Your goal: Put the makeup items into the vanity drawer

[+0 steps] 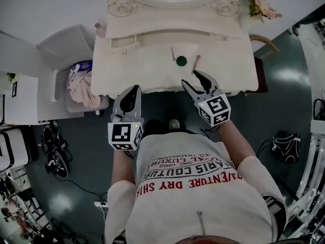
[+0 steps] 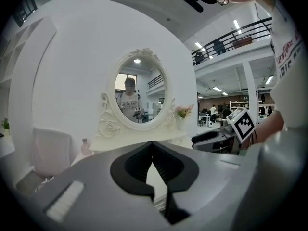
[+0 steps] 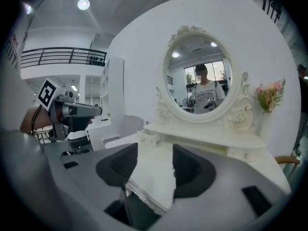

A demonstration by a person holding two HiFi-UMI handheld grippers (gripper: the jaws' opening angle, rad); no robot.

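Jaws, left: clenched, tips touching, nothing between them. The left gripper (image 2: pixel 152 146) is held just off the front edge of the vanity, left part.
Jaws, right: released, spread apart, empty. Only pale vanity top shows in the gap. The right gripper (image 3: pixel 154 161) hangs over the front edge, nr the middle.
Makeup items: 3 on the surface (image 1: pixel 147 70), all just ahead of the right jaws, none touched.
Green round compact (image 1: pixel 181 61): lies flat, in the middle of the three.
Thin stick (image 1: pixel 172 53): just left of the compact, lying roughly front-to-back.
Pinkish-red tube (image 1: pixel 196 62): just right of the compact, tilted, closest to the right jaws.
Drawer (image 1: pixel 124 42): small, w/ knob, on the raised shelf at the back left, well apart from both grippers. Can't tell if it's pulled out at all.
Mirror (image 2: pixel 139 88): oval, carved cream frame, upright at the back.
Pink bottle (image 1: pixel 100 29): upright at the far left corner of the vanity.
Flowers (image 1: pixel 261 6): pink bunch at the back right corner.
Pale chair (image 1: pixel 66 50): left of the vanity, w/ a heap of clothes (image 1: pixel 84 85) beside it.
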